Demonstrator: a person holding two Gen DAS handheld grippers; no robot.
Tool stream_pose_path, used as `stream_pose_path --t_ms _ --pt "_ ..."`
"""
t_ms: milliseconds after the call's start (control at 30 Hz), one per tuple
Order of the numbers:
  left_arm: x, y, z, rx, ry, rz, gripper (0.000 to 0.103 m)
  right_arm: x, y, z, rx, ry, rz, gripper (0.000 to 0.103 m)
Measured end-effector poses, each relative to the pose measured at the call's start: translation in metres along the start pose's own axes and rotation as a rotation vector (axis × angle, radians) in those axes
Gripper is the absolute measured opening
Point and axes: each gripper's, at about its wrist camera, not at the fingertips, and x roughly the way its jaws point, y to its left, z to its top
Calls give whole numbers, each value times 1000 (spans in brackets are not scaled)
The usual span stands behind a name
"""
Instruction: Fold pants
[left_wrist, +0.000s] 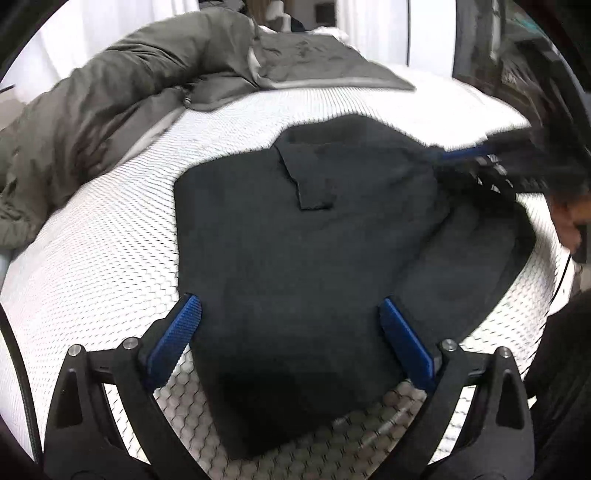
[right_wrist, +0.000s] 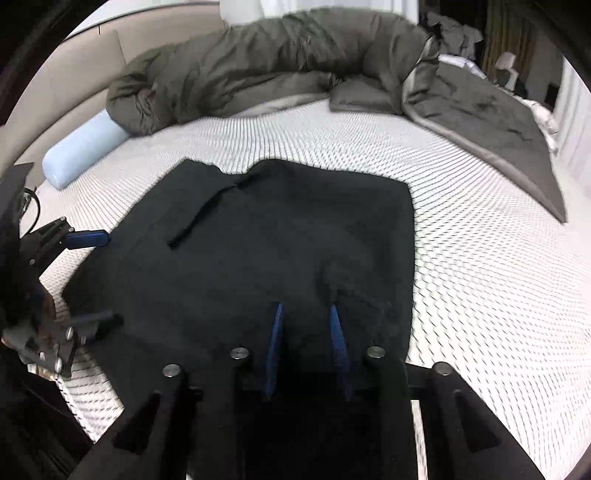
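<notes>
While the left hand-held gripper (left_wrist: 290, 314) gapes over the pants (left_wrist: 295, 240), the narrowed right hand-held gripper (right_wrist: 306, 314) hovers, grasping nothing.

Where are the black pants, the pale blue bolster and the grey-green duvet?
Black pants (right_wrist: 258, 251): right wrist view, flat middle.
Pale blue bolster (right_wrist: 81, 151): right wrist view, its side.
Grey-green duvet (right_wrist: 258, 62): right wrist view, bunched middle.

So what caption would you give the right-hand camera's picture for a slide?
Right gripper hovering over folded black pants on a white mattress, olive duvet bunched behind.
</notes>
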Motion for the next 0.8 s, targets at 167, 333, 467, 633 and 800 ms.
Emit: stream_pose_path --t_ms 167,333,467,633,800 --pt "-2 -35 4 114 -33 -106 97 -8 55 -11 -80 -51 158 45" --pt "16 -34 -11 152 25 -94 97 24 71 -28 -191 55 64 45" --pt "3 -9 -21 80 29 -83 101 -9 43 -51 -235 -3 16 46" --pt "-16 10 -18 35 -3 -46 101 -38 16 -70 -174 -36 39 60" --pt "-21 -6 2 78 -94 -74 101 -55 13 -53 -77 -155 70 60"
